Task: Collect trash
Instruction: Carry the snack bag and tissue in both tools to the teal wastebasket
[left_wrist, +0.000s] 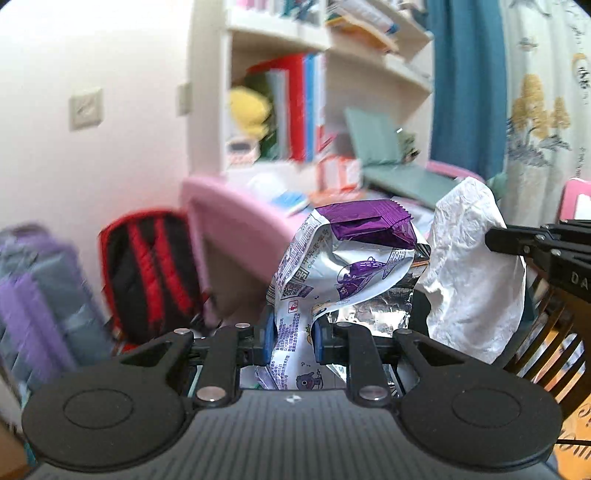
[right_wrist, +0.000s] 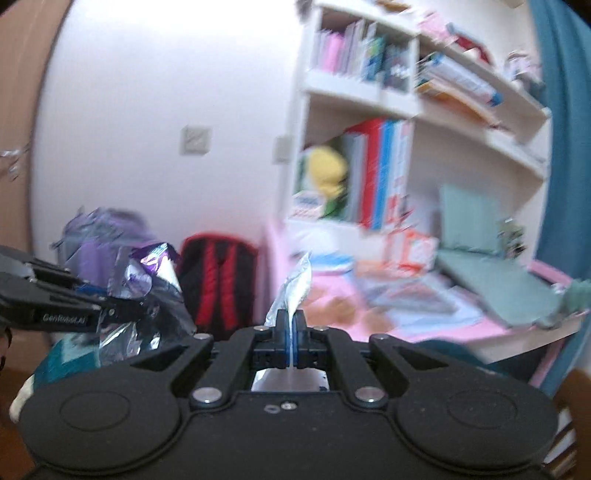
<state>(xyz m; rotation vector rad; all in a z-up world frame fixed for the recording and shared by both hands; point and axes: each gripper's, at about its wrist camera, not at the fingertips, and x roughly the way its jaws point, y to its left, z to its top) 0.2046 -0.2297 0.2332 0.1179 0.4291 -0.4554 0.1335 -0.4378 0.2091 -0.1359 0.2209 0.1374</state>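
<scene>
Trash is pinched fast: snack wrapper (left_wrist: 347, 266) in left gripper (left_wrist: 291, 339), tissue (right_wrist: 295, 284) in right gripper (right_wrist: 291, 332); both grips should be kept firm until a bin is reached.

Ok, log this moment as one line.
left tongs: shut on purple snack wrapper | right tongs: shut on white tissue | both held in air | background: pink desk, bookshelf

Both wrist views face the bookshelf (left_wrist: 314, 92) closely.

Child's study bedroom: bookshelf (right_wrist: 406, 110), pink desk (right_wrist: 461, 317), backpacks (right_wrist: 218, 273)
</scene>
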